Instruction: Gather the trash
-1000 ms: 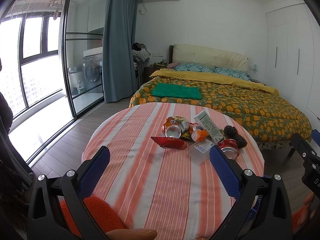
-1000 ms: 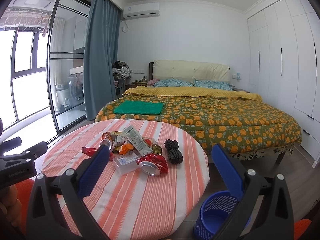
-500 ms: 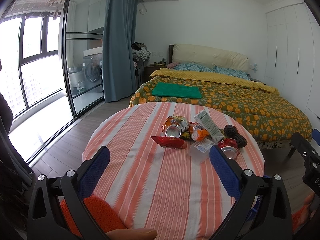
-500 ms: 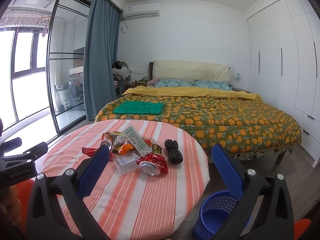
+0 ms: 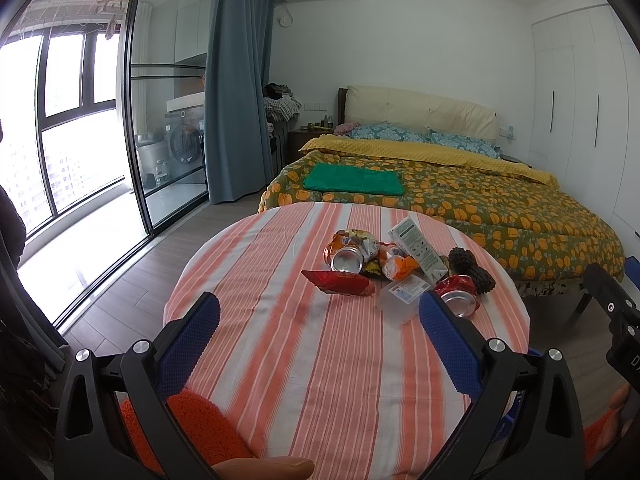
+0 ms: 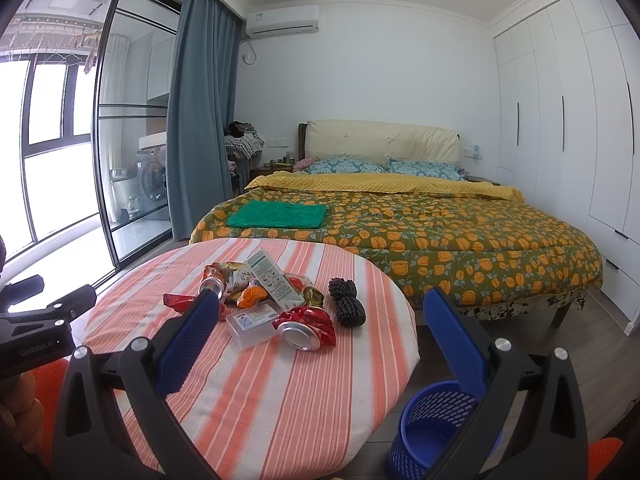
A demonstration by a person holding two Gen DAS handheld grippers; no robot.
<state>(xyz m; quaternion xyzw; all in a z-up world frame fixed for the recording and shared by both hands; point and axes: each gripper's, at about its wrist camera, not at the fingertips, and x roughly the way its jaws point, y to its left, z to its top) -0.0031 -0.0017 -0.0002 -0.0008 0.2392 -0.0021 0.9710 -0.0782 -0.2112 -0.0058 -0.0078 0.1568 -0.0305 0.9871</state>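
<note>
A heap of trash lies on the round striped table point(image 5: 304, 360): a crushed orange can point(image 5: 346, 258), a red wrapper point(image 5: 340, 282), a clear plastic box point(image 5: 402, 298), a white-green carton point(image 5: 416, 250), a crushed red can point(image 5: 458, 300) and a black mesh bundle point(image 5: 472, 270). My left gripper point(image 5: 320, 334) is open and empty, short of the heap. My right gripper point(image 6: 326, 332) is open and empty, with the box point(image 6: 254, 326) and red can point(image 6: 304, 328) between its fingers in view. A blue basket point(image 6: 438, 426) stands on the floor right of the table point(image 6: 280, 400).
A bed point(image 6: 420, 232) with an orange-patterned cover and a green cloth point(image 6: 278, 216) stands behind the table. Glass sliding doors point(image 5: 160, 120) and a blue curtain point(image 5: 240, 80) are at the left. White wardrobes point(image 6: 580, 140) line the right wall.
</note>
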